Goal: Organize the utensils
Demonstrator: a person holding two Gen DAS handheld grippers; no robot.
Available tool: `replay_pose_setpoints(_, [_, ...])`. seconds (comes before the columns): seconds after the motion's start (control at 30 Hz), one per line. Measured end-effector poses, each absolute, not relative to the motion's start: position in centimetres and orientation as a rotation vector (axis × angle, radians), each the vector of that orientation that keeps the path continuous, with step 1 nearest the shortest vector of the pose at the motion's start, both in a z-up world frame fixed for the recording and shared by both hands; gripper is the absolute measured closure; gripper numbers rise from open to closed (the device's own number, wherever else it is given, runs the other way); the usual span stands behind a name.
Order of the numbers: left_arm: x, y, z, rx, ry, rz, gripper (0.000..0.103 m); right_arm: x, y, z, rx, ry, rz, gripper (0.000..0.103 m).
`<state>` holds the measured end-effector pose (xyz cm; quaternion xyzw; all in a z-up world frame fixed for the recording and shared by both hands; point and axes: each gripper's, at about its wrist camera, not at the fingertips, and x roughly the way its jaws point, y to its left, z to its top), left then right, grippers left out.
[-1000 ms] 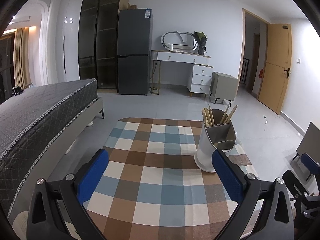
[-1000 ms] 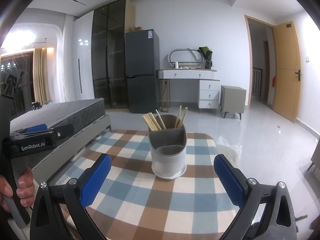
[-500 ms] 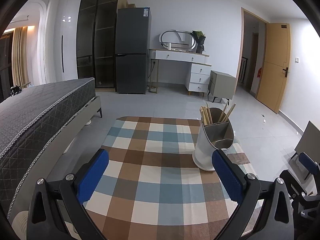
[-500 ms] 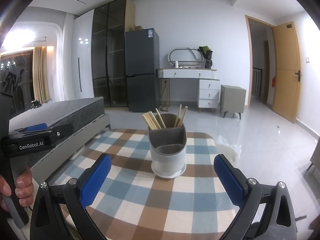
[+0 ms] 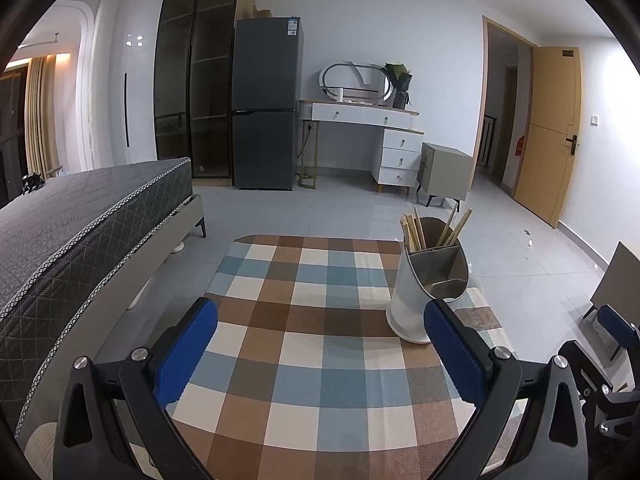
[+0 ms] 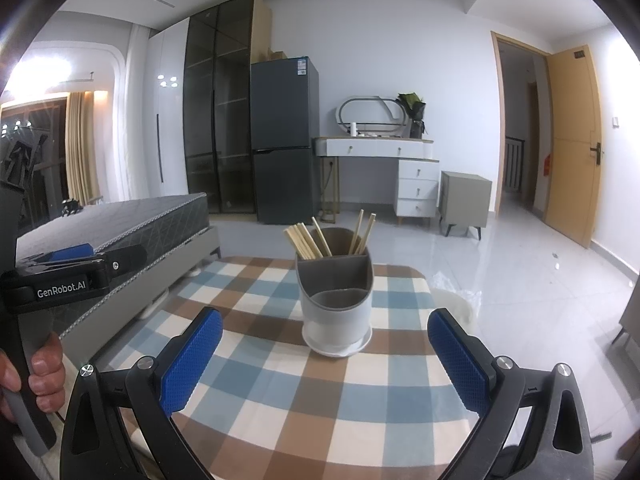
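Blue-padded fingers (image 5: 186, 348) of the left gripper (image 5: 320, 354) stand spread wide with nothing between them, hovering over a checked tablecloth (image 5: 312, 320) — the right gripper (image 6: 325, 356) is likewise released and empty above the same cloth. A white utensil holder (image 6: 336, 308) with a grey divided insert stands upright on the far half of the table, straight ahead of the right gripper and to the right of the left one. Wooden chopsticks (image 6: 306, 240) lean in its far compartments; the near compartment looks empty in the right wrist view. At the left edge of that view, a hand (image 6: 34, 376) grips the left gripper's handle. Beyond the table — a grey bed (image 5: 80, 216) at left and a dark fridge (image 5: 266, 104) by the far wall.
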<state>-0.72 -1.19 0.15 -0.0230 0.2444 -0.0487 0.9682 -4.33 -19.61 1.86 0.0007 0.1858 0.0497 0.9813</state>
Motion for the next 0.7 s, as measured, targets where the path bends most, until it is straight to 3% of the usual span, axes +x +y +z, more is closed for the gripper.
replay_pose_setpoints(0.7, [-1.11,-1.29,0.40,-0.031,0.473,-0.087,0.003,-4.32,-19.58,1.87,-0.003,0.375,0.100,0.000])
